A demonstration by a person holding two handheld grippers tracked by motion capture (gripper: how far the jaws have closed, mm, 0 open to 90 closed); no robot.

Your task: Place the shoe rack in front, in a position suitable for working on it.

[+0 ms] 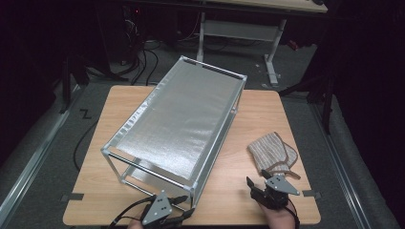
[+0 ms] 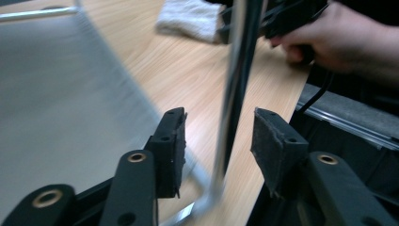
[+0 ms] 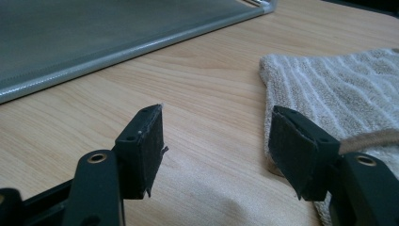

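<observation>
- The left gripper [image 2: 219, 139] stands released, its jaws apart on either side of the near corner post [image 2: 235, 89] of the metal rack [image 1: 176, 119], pads not touching it.
- That post runs upright, straight through the gap.
- The right gripper [image 3: 216, 141] is released too, holding nothing.
- The striped cloth [image 3: 339, 89] lies flat just ahead of its right-hand jaw, on the table [image 1: 253, 124]; the right hand is nearer to it.

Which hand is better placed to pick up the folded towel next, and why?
Right. The right gripper stands open beside the towel, one jaw already over its edge. The left gripper straddles the rack's corner post, farther off.
</observation>
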